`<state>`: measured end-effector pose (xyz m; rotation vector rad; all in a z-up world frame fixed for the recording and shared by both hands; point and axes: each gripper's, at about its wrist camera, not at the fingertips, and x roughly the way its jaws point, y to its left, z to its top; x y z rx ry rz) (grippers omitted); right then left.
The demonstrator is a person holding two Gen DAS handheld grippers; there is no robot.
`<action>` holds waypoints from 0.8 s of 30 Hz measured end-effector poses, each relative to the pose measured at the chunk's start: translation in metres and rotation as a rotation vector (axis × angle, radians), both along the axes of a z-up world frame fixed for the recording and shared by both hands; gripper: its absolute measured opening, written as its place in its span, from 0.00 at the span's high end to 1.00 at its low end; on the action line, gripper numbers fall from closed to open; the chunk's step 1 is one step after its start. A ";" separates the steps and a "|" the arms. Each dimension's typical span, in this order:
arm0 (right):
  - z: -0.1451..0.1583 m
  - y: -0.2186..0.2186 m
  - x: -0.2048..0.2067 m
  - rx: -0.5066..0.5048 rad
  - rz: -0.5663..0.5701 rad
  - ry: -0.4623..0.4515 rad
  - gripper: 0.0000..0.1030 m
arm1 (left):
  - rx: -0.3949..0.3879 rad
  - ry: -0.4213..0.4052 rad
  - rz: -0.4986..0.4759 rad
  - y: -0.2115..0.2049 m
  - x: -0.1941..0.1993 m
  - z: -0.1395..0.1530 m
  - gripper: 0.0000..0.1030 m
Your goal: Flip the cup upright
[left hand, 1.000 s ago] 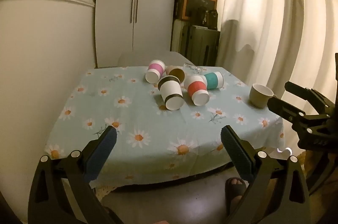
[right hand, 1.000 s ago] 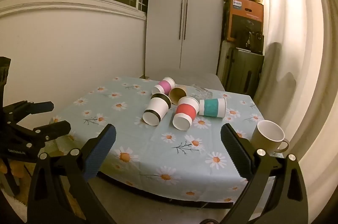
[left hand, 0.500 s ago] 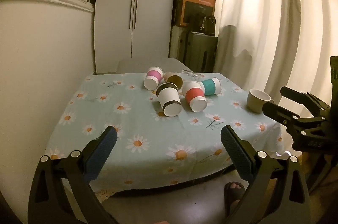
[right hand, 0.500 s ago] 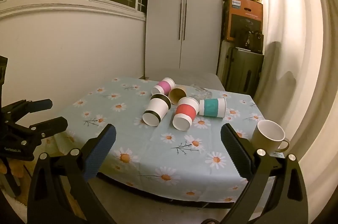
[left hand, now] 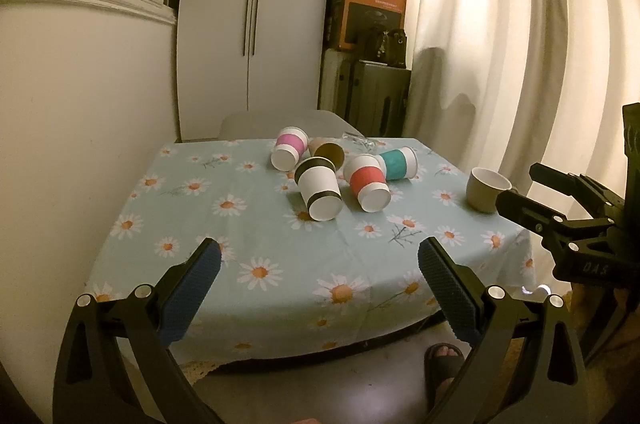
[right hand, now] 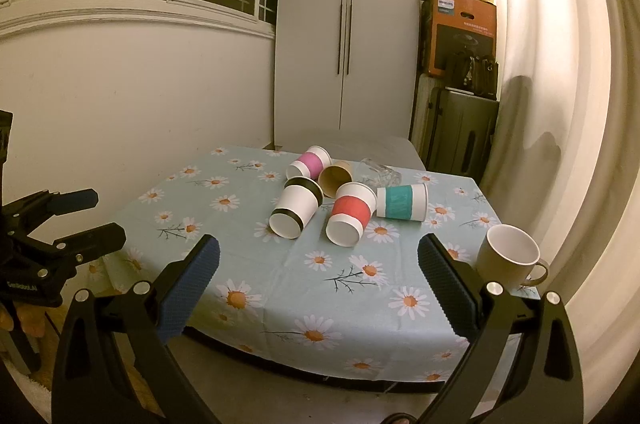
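Observation:
Several paper cups lie on their sides in a cluster on the daisy tablecloth [left hand: 240,244]: a black-banded one [left hand: 319,188], a red one [left hand: 367,182], a teal one [left hand: 398,164], a pink one [left hand: 289,148] and a brown one [left hand: 328,152]. They also show in the right wrist view: black-banded [right hand: 297,206], red [right hand: 351,213], teal [right hand: 401,202], pink [right hand: 309,162], brown [right hand: 336,178]. My left gripper [left hand: 318,284] is open and empty, before the table's near edge. My right gripper [right hand: 318,284] is open and empty, also short of the table.
A beige mug [right hand: 510,256] stands upright at the table's right edge [left hand: 486,189]. A clear glass [right hand: 378,173] lies behind the cups. A white wardrobe [right hand: 346,24], stacked boxes [right hand: 462,32] and curtains stand behind. A sandalled foot [left hand: 442,364] is on the floor.
Both grippers have drawn back and lifted slightly; the table sits lower and farther in the left wrist view. The cups have not moved.

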<state>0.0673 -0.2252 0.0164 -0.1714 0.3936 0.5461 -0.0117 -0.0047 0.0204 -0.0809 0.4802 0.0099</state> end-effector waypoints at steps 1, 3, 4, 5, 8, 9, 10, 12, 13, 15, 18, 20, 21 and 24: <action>0.000 0.000 0.000 0.001 0.000 0.000 0.05 | 0.002 0.002 -0.001 0.000 0.001 0.000 0.06; 0.000 -0.001 0.000 0.001 -0.001 0.000 0.05 | 0.004 0.002 -0.003 0.000 0.002 0.000 0.06; 0.000 -0.001 0.000 0.000 -0.001 0.000 0.05 | 0.005 0.001 -0.003 0.000 0.003 0.000 0.06; 0.000 -0.001 0.000 0.001 0.000 0.000 0.05 | 0.005 0.001 -0.003 0.001 0.003 0.000 0.06; 0.000 -0.001 0.000 0.003 0.001 0.001 0.05 | 0.004 0.006 -0.002 0.000 0.003 -0.001 0.06; 0.000 -0.001 0.001 0.001 0.002 0.002 0.05 | 0.006 0.009 0.000 -0.001 0.004 -0.002 0.06; -0.001 -0.001 0.001 0.000 0.002 0.001 0.05 | 0.005 0.008 -0.002 -0.001 0.005 -0.001 0.06; -0.001 -0.002 0.001 -0.003 0.003 0.001 0.05 | 0.011 0.007 -0.003 -0.003 0.005 0.000 0.06; -0.001 -0.002 0.001 -0.002 0.002 0.000 0.05 | 0.013 0.007 -0.005 -0.003 0.006 0.000 0.06; 0.000 -0.003 0.003 0.001 -0.002 0.001 0.05 | 0.013 0.004 -0.005 -0.003 0.006 0.001 0.06; -0.001 -0.004 0.004 0.004 -0.005 0.003 0.05 | 0.009 0.005 -0.005 -0.002 0.008 0.001 0.06; -0.001 -0.004 0.004 0.003 -0.007 0.003 0.05 | 0.013 0.005 -0.007 -0.002 0.008 0.000 0.06; 0.000 -0.005 0.008 0.004 -0.006 0.007 0.05 | 0.013 0.004 -0.006 -0.002 0.008 0.000 0.06; 0.000 -0.004 0.007 0.003 -0.004 0.009 0.05 | 0.006 0.003 -0.004 0.000 0.010 0.001 0.06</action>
